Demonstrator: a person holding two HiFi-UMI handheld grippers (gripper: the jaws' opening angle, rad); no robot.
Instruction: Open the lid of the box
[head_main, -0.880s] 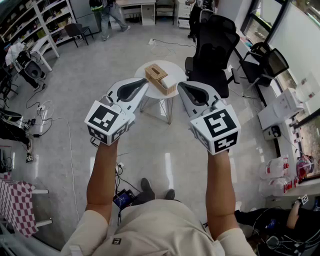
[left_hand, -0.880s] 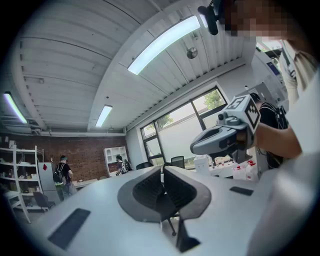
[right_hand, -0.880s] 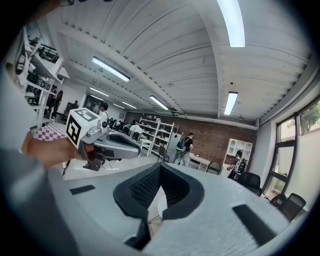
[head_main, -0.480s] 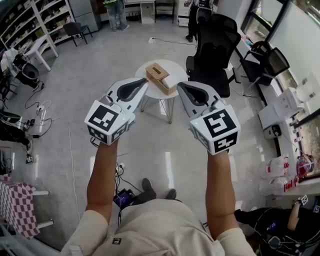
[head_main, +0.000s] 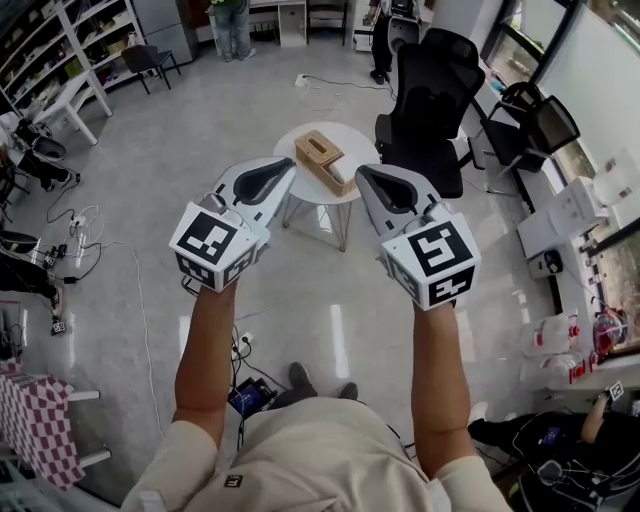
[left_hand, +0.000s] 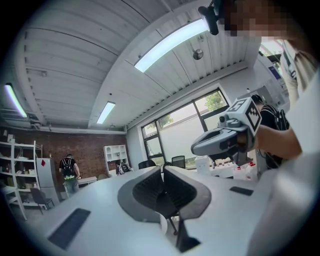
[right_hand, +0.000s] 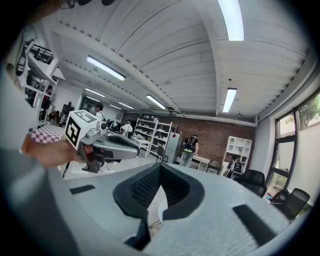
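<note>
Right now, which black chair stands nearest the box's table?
The large high-backed chair directly beside the round table; the other chairs stand well away from it.

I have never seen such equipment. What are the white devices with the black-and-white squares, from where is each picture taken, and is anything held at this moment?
There is no robot here. A person holds a hand tool with two jaws, called a gripper, in each hand. Each marker cube is a part of its gripper. The head view comes from a camera on the person's head that looks steeply down. It shows the left gripper and the right gripper held out in front. Beyond them stands a small round table with a brown box on it, not yet touched. The other two views come from a camera that rides on each gripper and looks along its jaws. In both, the jaws are together with nothing between them, so nothing is held.
</note>
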